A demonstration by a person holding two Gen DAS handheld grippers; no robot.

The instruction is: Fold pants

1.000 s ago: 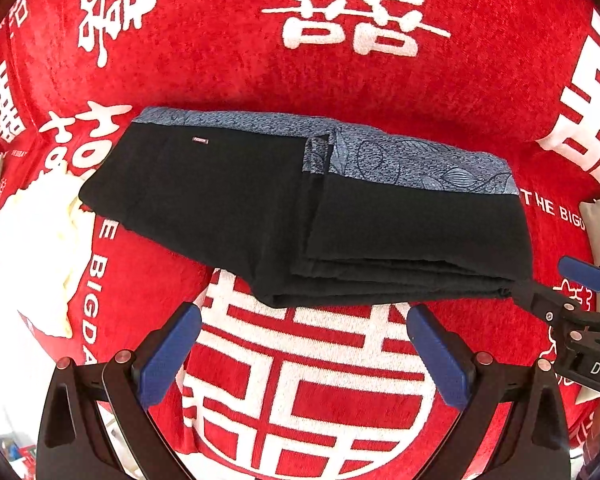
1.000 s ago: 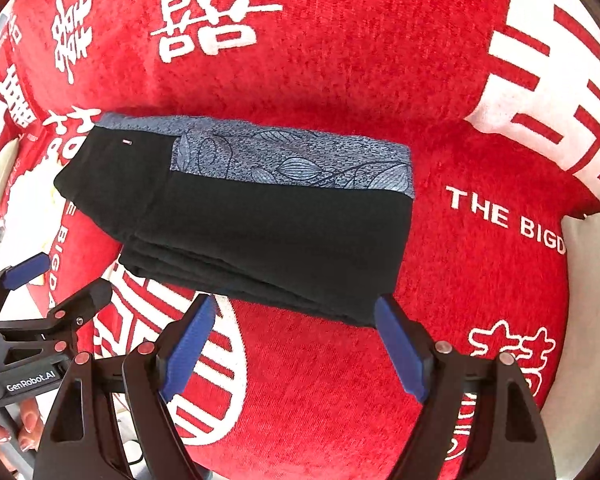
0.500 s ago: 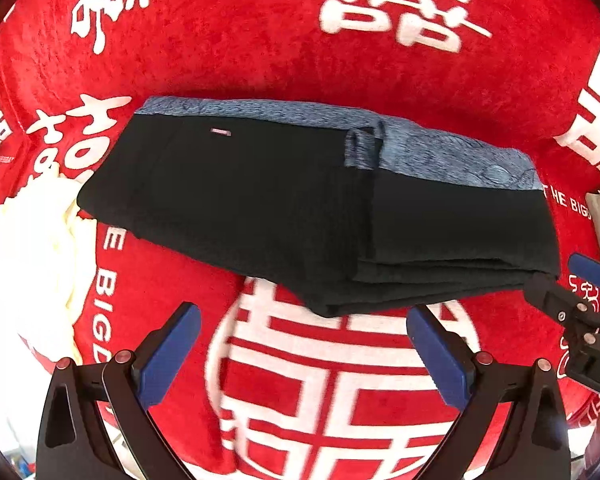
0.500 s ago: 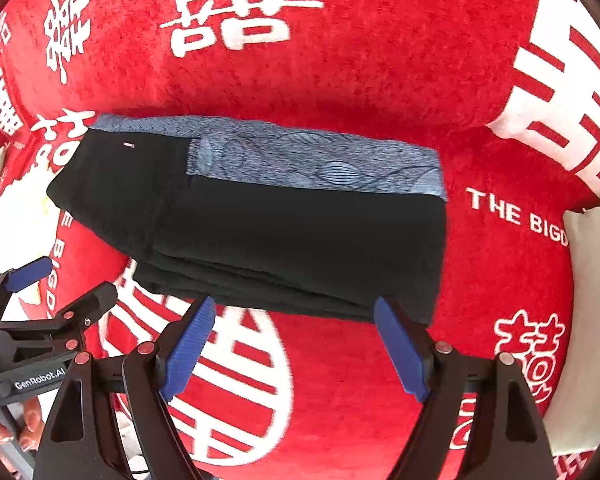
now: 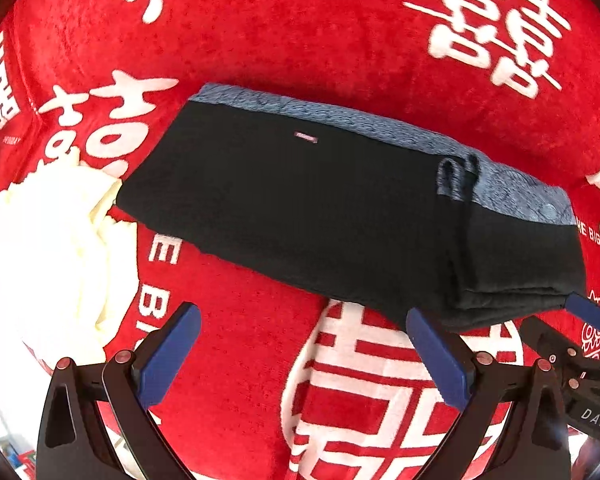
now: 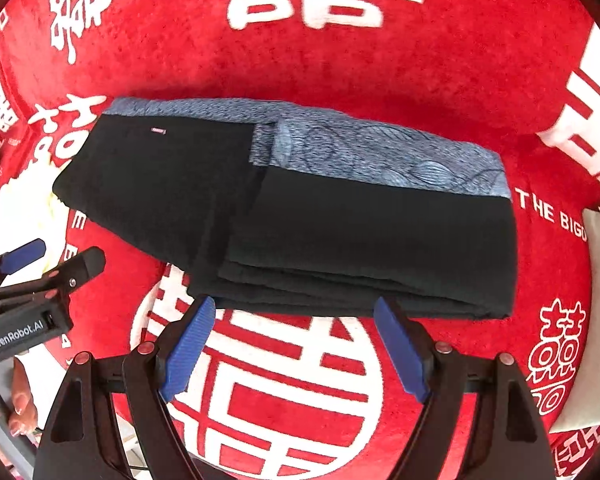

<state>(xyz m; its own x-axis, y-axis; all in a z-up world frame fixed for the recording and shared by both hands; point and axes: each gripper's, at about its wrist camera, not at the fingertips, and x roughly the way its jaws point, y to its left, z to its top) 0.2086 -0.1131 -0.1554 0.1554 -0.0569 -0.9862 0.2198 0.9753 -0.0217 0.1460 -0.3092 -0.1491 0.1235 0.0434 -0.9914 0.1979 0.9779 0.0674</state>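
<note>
Pants (image 6: 340, 240) lie folded into a black stack, blue patterned waistband on the far side, on the red blanket (image 6: 380, 60). My left claw (image 5: 300, 360) and right claw (image 6: 292, 348) both hang spread wide, empty, above the stack's near edge.

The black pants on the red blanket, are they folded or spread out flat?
Folded. The black pants form a compact rectangle, with stacked layers along the near edge and the blue waistband doubled over itself.
</note>
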